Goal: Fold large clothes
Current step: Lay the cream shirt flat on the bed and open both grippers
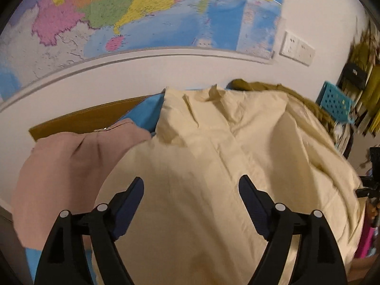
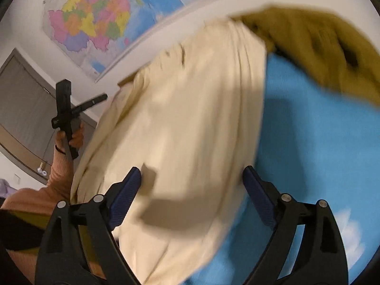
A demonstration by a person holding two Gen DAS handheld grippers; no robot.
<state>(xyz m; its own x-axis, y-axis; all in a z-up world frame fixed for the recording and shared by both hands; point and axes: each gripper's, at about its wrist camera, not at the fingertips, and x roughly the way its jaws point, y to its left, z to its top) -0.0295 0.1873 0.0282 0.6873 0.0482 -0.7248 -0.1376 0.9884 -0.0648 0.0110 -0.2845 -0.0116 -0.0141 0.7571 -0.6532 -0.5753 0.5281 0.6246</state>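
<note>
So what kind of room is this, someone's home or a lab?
Most likely a room in a home, perhaps a bedroom or study. A big coloured wall map hangs above a blue-covered surface piled with clothes, such as a cream garment, and a grey door shows at one side.

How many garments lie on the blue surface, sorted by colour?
Cream garment: 1
Pink garment: 1
Olive garment: 1
Total: 3
</note>
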